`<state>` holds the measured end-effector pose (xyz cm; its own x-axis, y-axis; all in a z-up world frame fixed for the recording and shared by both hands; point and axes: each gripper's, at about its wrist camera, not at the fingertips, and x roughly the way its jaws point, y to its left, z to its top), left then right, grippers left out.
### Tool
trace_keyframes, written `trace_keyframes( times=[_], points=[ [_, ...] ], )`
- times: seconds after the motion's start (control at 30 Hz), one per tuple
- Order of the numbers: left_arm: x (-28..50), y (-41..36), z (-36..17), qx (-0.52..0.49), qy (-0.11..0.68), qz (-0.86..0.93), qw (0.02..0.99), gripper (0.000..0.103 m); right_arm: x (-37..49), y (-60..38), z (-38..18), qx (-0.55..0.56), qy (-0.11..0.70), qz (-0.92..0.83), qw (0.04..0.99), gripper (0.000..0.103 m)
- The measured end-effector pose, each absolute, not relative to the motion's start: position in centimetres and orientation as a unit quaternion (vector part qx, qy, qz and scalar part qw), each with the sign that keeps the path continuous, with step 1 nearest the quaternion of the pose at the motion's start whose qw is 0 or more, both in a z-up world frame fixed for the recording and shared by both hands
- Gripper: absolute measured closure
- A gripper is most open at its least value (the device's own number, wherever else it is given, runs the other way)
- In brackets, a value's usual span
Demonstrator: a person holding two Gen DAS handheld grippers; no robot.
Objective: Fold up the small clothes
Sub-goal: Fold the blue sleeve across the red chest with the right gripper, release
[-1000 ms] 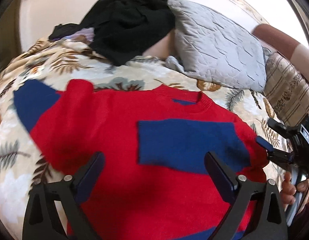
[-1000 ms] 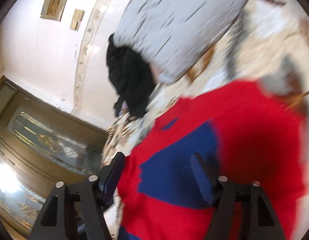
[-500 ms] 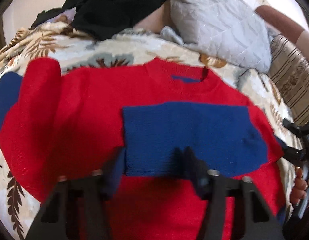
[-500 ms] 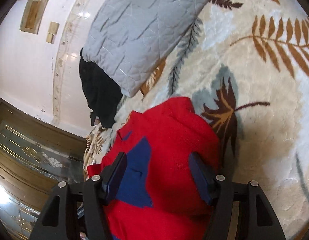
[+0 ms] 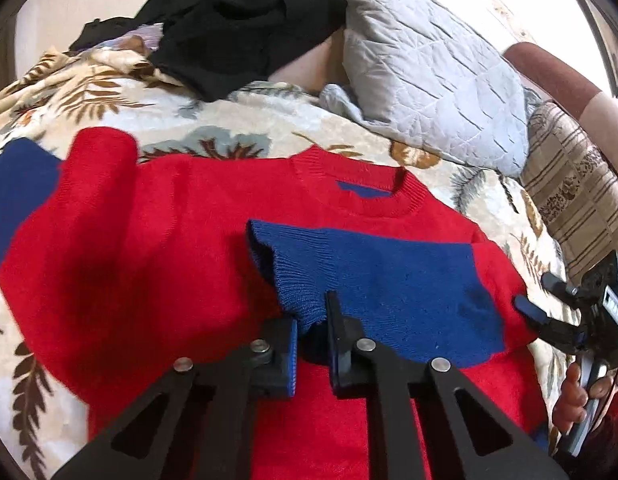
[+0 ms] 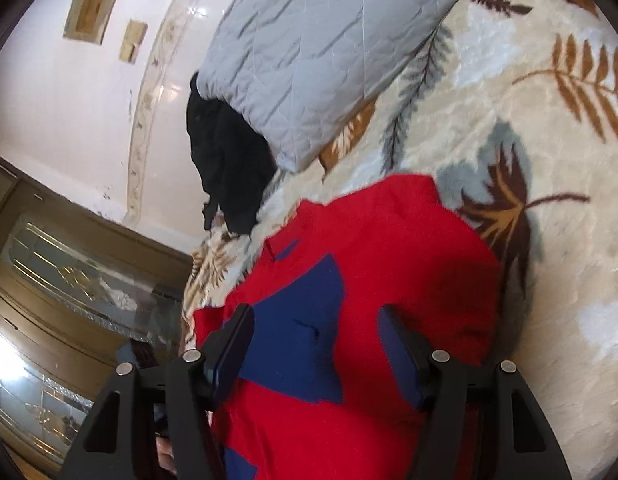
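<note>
1. Sweater [image 5: 157, 264], red with blue blocks, lies spread flat on a leaf-patterned blanket [image 5: 237, 120], its neck pointing toward a grey pillow [image 5: 429, 64].
2. Left gripper [image 5: 311, 320] has just been closing, and its jaws now pinch the ribbed blue cuff [image 5: 293, 280] of a sleeve folded across the chest.
3. Right gripper [image 6: 315, 344] stands with jaws wide apart over the sweater's right side; nothing is pressed between its pads.
4. In the left wrist view, a hand [image 5: 577, 396] holds the right gripper at the sweater's right edge.
5. Black clothes [image 5: 245, 12] lie heaped beyond the blanket, just beside the pillow.
</note>
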<state>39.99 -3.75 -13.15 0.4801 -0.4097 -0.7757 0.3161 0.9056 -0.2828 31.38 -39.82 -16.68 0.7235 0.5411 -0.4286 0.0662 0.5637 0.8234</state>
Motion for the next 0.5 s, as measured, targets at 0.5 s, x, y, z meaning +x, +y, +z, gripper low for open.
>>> trace_keyframes(
  times=[0.5],
  points=[
    [38.1,-4.1,-10.4,0.016,0.448,-0.195,0.872,0.053,32.0,-37.0,-16.4,0.379,0.369,0.142,0.837,0.036]
  ],
)
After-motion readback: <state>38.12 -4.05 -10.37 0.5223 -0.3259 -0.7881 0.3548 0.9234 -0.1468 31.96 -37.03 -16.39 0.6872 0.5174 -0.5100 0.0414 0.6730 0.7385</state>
